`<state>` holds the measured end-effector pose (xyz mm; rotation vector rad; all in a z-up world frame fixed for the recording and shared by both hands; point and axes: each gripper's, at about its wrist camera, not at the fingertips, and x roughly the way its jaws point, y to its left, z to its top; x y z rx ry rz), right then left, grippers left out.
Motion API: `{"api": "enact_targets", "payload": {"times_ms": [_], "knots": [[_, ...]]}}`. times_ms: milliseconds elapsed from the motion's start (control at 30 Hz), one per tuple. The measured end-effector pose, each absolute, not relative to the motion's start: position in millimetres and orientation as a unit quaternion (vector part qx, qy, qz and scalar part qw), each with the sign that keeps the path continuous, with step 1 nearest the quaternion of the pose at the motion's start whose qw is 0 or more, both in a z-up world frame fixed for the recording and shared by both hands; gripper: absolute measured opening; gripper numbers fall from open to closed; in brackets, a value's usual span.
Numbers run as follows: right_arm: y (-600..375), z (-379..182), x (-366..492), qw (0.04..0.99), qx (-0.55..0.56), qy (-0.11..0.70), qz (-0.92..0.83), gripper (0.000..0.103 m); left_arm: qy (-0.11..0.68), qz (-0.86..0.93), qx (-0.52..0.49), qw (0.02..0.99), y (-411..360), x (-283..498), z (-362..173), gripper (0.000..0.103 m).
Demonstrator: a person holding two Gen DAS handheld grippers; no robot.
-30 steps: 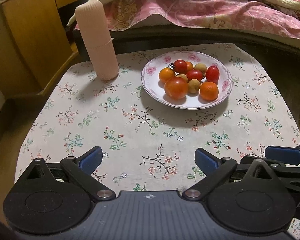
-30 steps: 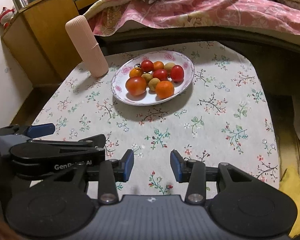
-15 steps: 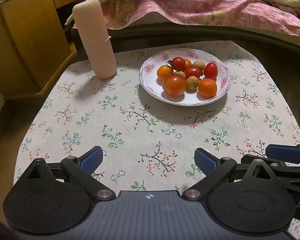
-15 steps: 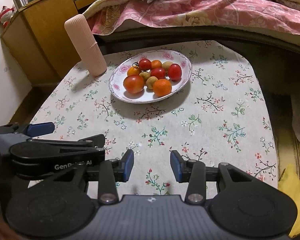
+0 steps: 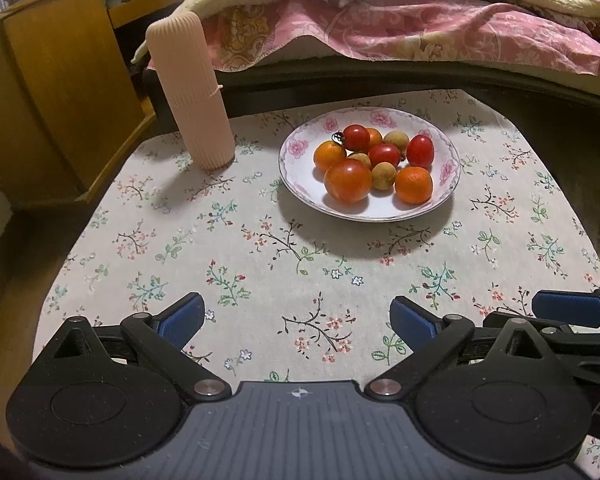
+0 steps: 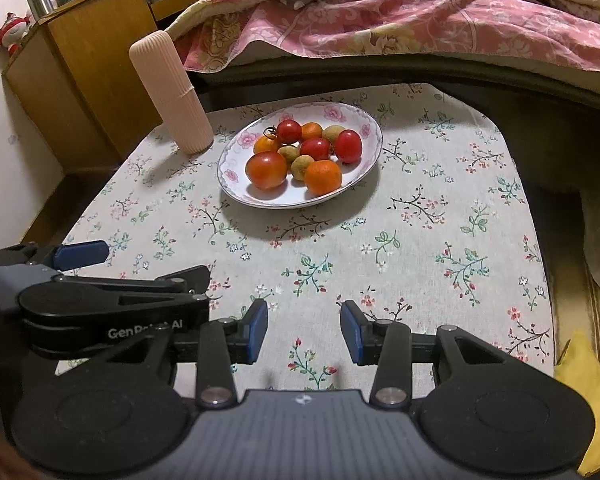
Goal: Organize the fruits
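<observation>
A white floral plate (image 5: 384,212) (image 6: 236,168) sits at the far middle of the table. It holds several fruits: red tomatoes (image 5: 420,151) (image 6: 347,146), orange fruits (image 5: 413,185) (image 6: 322,177), a large orange-red tomato (image 5: 347,181) (image 6: 266,169) and small tan longans (image 5: 383,176) (image 6: 302,167). My left gripper (image 5: 298,320) is open wide and empty, low over the near table. My right gripper (image 6: 304,330) is open and empty, beside the left one, whose fingers (image 6: 82,253) show at its left.
A tall ribbed pink cylinder (image 5: 190,92) (image 6: 171,92) stands left of the plate. A floral cloth (image 5: 260,248) covers the table. A bed with a pink quilt (image 5: 420,28) lies behind. A wooden cabinet (image 5: 60,92) stands at the left. A yellow thing (image 6: 584,372) lies at the table's right.
Both grippers have drawn back a little from the plate, which sits slightly higher and to the left in both views. Both stay open and empty.
</observation>
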<state>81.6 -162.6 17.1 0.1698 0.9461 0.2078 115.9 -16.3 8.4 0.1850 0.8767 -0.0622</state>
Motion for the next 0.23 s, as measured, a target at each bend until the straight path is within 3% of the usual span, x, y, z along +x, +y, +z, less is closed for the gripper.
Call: {"api": "enact_targets", "payload": {"times_ms": [233], "knots": [[-165.7, 18.8, 82.2, 0.885, 0.082, 0.448, 0.094, 0.050, 0.414, -0.033, 0.087, 0.905, -14.9, 116.1, 12.8, 0.103]]}}
